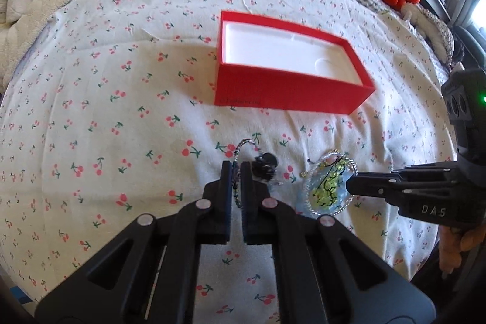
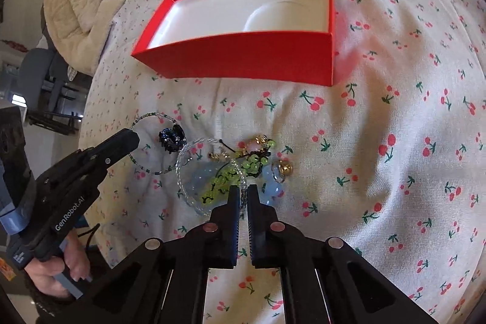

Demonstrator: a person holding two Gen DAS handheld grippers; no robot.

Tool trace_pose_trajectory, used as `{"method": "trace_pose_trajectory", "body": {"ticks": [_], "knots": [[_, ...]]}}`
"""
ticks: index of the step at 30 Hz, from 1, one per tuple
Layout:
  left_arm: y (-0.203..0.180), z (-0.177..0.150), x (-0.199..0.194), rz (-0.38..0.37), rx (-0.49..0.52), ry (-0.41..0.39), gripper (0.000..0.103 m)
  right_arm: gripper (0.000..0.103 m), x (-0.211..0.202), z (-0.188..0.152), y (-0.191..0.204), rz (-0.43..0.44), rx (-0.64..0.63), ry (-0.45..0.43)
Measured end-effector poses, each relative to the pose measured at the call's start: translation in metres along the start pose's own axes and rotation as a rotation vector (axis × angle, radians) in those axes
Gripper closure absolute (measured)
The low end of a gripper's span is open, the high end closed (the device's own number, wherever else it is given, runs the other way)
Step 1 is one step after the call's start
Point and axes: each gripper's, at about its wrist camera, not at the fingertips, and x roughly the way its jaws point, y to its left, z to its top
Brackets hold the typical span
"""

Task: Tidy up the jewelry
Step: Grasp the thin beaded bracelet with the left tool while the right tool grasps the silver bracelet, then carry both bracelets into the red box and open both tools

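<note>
Left gripper (image 1: 238, 169) is closed narrow on the thin beaded bracelet (image 2: 158, 141), whose loop lies on the cherry-print bedsheet (image 1: 106, 111) with a dark charm (image 2: 171, 137) at its far side. Right gripper (image 2: 242, 192) is pinched on the clear beaded bracelet (image 2: 182, 169), at the near side of a heap (green beads (image 2: 240, 172), gold ring (image 2: 284, 169)). Beyond both, toward the bed's far edge, sits the open red box (image 1: 285, 87), white-lined.

box print (image 1: 241, 102): blurred, unreadable | gold charms (image 2: 285, 167): too small
</note>
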Motion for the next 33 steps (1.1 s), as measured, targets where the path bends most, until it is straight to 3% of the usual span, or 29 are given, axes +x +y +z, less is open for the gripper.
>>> {"method": "trace_pose_trajectory", "body": {"ticks": [11,21,26,33], "knots": [[-0.011,0.012,-0.032,-0.026,-0.023,-0.098,0.097,0.099,-0.04,0.007,0.021,0.04,-0.036,-0.14],[-0.03,0.039,-0.042,-0.063,-0.022,-0.133,0.097,0.099,-0.075,0.024,0.018,0.105,0.002,-0.226],[-0.036,0.067,-0.03,-0.153,-0.026,-0.12,0.097,0.099,-0.087,0.045,0.02,0.128,0.021,-0.263],[-0.027,0.101,0.007,-0.204,-0.054,-0.103,0.097,0.099,-0.081,0.081,0.025,0.156,0.017,-0.313]]}}
